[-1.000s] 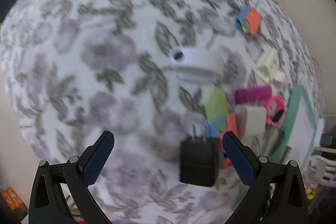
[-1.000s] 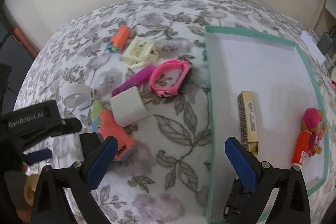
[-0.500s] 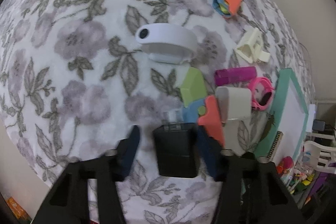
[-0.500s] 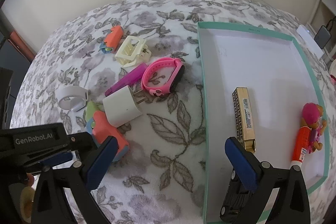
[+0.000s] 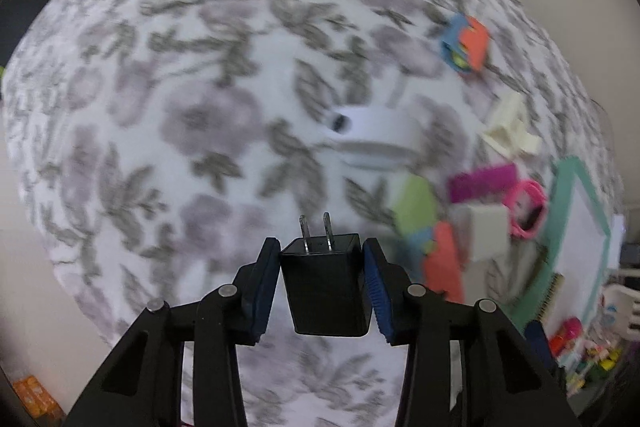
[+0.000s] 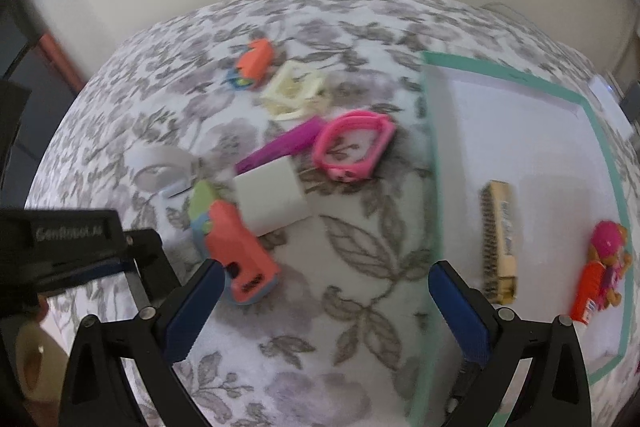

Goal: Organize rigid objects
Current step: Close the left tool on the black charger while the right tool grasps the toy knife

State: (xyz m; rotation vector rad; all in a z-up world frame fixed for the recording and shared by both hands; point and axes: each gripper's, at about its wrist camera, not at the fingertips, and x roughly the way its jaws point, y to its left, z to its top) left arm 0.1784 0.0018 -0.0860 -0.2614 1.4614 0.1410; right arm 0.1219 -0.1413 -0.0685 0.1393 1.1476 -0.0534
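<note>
We grip the black charger [image 5: 326, 283] in our left gripper [image 5: 322, 287], left of the tray [image 6: 434, 163]; our right gripper [image 6: 320, 307] gapes empty.

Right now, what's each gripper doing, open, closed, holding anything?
Left gripper: closed on the black charger.
Right gripper: open, holding nothing.
</note>
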